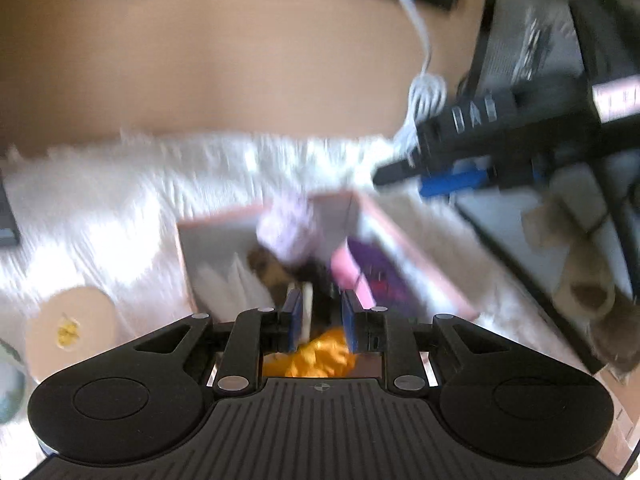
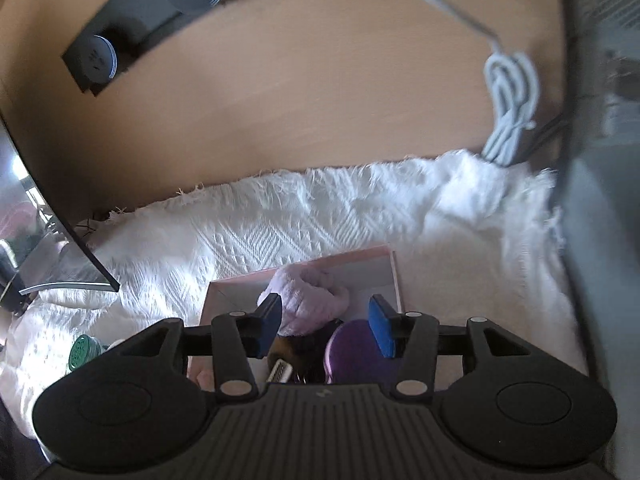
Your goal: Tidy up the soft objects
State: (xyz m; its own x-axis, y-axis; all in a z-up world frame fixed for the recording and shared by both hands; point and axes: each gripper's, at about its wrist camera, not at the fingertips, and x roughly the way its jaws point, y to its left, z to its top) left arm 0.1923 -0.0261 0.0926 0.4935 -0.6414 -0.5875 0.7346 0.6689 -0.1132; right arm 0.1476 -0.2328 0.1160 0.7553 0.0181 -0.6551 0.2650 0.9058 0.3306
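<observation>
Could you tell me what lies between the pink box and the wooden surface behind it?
In the right wrist view, only the white textured cloth lies between the pink box and the wooden surface.

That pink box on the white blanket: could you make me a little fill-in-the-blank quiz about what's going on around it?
The pink box sits on a ____ blanket.
The fluffy item in the box is pale ____.
Beyond the blanket lies a coiled white ____ on the wooden desk.
The right gripper hovers with its jaws ____.

Missing words: white; lilac; cable; open
</observation>
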